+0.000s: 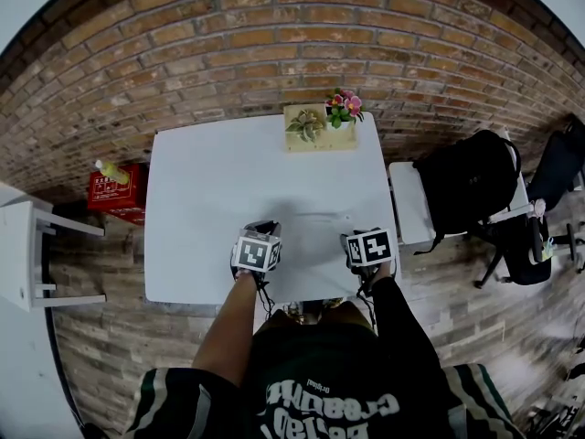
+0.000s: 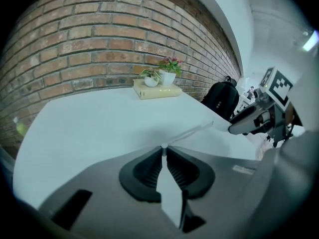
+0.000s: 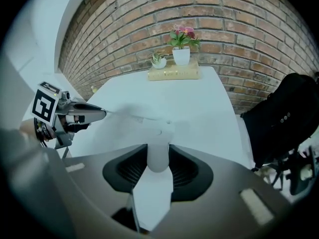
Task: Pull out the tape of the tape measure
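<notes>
**Steady case, straight pull**

Hold the tape measure case firm in the right gripper, with jaws about half apart and pressed on its white rounded body, low over the near edge of the white table. Pinch hard with the left gripper, with jaws nearly together on the thin end of the tape.

Judging by the short pale strip stretched between the two grippers, count the draw as begun but far from done. Draw the left away from the right along the tape's own line. Avoid any twist or sideways drag — otherwise expect the blade to kink or slip from the pads. Brace the right against the spring's likely pull rather than letting it follow. Move slowly enough to feel a slip early. Ignore the potted plants at the far edge — well apart, no obstacle.
</notes>
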Tool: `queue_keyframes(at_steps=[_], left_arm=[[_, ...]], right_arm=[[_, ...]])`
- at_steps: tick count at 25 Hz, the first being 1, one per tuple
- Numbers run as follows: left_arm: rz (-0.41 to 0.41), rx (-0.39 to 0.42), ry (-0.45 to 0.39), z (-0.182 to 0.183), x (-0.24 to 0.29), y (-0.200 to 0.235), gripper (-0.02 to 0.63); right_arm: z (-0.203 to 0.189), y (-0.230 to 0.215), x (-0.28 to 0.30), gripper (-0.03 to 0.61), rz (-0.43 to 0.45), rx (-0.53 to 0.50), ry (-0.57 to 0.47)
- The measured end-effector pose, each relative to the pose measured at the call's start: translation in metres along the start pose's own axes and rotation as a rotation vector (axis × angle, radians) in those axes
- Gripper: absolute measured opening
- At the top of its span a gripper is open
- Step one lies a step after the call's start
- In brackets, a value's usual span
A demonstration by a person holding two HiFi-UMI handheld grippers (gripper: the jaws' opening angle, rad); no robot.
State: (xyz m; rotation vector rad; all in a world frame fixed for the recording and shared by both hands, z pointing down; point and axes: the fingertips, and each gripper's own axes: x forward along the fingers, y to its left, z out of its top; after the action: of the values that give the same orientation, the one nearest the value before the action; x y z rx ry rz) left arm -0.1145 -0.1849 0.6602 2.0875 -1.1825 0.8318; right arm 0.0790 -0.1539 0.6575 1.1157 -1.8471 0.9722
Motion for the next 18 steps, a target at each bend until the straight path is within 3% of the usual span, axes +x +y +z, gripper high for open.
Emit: queue_keyframes(at_steps=[10, 18], left_arm=[[0.011, -0.019, -0.007, -0.001, -0.006, 0.011, 0.037], [0.068, -0.051, 0.003, -0.009, -0.014, 0.03, 0.037]], right_arm=[[0.001, 0.008, 0.002, 0.148, 0.002, -0.002, -0.004], [-0.001, 0.001, -0.001, 0.148, -0.018, 0.0, -0.01]])
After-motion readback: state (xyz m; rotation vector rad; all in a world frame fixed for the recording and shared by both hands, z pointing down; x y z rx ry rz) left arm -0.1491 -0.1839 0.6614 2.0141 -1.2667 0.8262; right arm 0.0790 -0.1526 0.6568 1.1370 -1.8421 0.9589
